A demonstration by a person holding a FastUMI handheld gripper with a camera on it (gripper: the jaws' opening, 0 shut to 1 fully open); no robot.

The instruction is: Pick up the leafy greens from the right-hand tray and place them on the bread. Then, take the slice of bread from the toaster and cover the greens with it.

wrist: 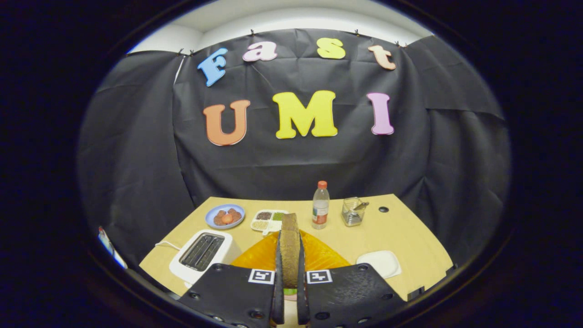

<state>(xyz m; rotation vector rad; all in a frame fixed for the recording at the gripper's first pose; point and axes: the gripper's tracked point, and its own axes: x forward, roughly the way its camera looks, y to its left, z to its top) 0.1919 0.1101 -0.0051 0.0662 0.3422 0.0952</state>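
Note:
My gripper (pixel 289 269) is shut on a brown slice of bread (pixel 289 246), held upright and edge-on between both fingers, above an orange mat (pixel 319 255). Below the slice, between the fingers, a bit of green and pink (pixel 289 291) peeks out; I cannot tell what it rests on. The white toaster (pixel 203 254) stands to the left of the fingers with both slots empty. A white tray (pixel 380 263) lies to the right of the fingers, with nothing on it.
Beyond the bread stand a blue plate with reddish food (pixel 225 216), a white divided dish of seeds (pixel 268 220), a clear bottle with a red cap (pixel 320 205) and a wire holder (pixel 354 212). The toaster's cord runs left along the tan table (pixel 401 228).

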